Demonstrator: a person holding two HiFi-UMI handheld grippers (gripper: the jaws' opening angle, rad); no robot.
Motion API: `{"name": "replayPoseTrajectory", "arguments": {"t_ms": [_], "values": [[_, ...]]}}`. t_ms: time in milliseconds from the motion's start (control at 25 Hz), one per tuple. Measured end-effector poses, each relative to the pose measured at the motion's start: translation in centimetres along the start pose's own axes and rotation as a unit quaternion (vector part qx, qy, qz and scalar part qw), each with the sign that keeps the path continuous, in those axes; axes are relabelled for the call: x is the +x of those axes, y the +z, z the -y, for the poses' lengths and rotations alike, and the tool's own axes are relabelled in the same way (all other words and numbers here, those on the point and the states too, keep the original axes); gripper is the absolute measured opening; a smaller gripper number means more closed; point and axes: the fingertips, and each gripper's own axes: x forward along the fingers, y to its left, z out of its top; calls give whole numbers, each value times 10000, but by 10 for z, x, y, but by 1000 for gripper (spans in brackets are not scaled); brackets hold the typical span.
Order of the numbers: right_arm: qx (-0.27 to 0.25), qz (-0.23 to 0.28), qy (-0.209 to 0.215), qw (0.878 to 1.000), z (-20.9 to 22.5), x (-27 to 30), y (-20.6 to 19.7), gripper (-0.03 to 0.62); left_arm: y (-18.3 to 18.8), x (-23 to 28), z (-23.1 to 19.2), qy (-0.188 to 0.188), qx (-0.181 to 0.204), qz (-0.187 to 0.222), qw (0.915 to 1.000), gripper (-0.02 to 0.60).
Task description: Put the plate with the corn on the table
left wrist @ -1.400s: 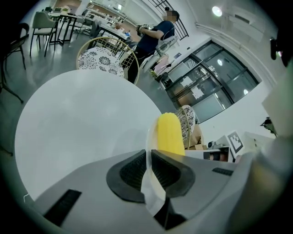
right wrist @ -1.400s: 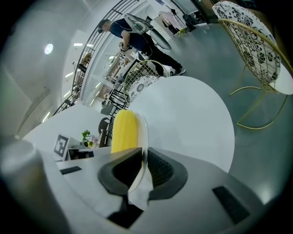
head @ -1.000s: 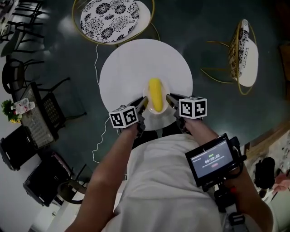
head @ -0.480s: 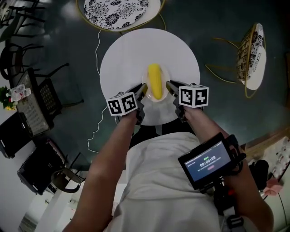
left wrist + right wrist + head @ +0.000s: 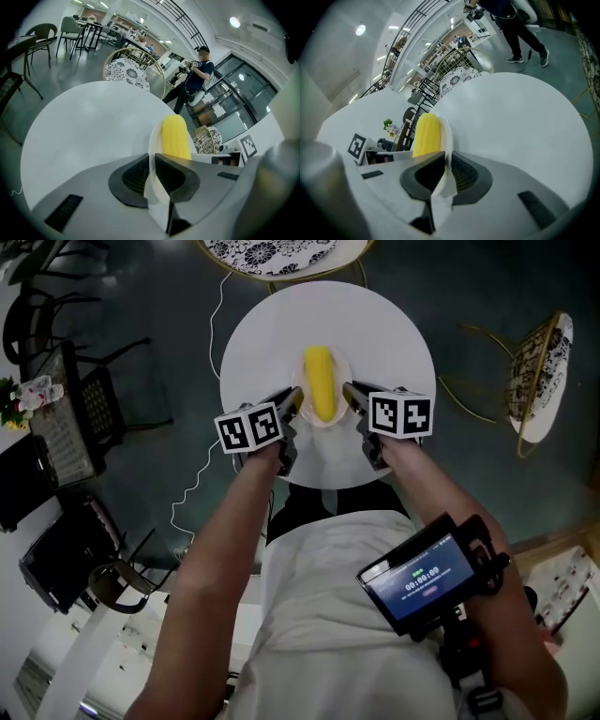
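A yellow corn cob (image 5: 319, 382) lies on a small white plate (image 5: 343, 381) held over the round white table (image 5: 394, 343). My left gripper (image 5: 298, 399) is shut on the plate's left rim, and my right gripper (image 5: 348, 393) is shut on its right rim. In the left gripper view the plate's edge (image 5: 152, 154) stands between the dark pads (image 5: 133, 176), with the corn (image 5: 176, 138) beyond them. In the right gripper view the rim (image 5: 447, 140) is pinched the same way, the corn (image 5: 426, 133) at its left. Whether the plate touches the table I cannot tell.
A patterned round chair (image 5: 272, 251) stands beyond the table and another chair (image 5: 539, 376) at the right. Dark chairs (image 5: 56, 418) crowd the left side, and a white cable (image 5: 202, 465) runs across the floor. A person (image 5: 199, 70) stands in the distance.
The table and the plate have drifted up in the head view, and both grippers have moved forward over the table with the plate still held between them.
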Motion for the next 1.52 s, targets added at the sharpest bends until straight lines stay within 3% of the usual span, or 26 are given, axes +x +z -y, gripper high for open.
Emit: {"name": "replayPoseTrajectory", "arguments": {"t_ms": [720, 1520], "values": [[-562, -161, -48, 9983, -29, 53, 41, 48, 46, -11, -43, 451, -266, 270, 9983, 41], [-1087, -183, -323, 9934, -29, 69, 47, 48, 55, -3, -55, 793, -29, 266, 9965, 42]]}}
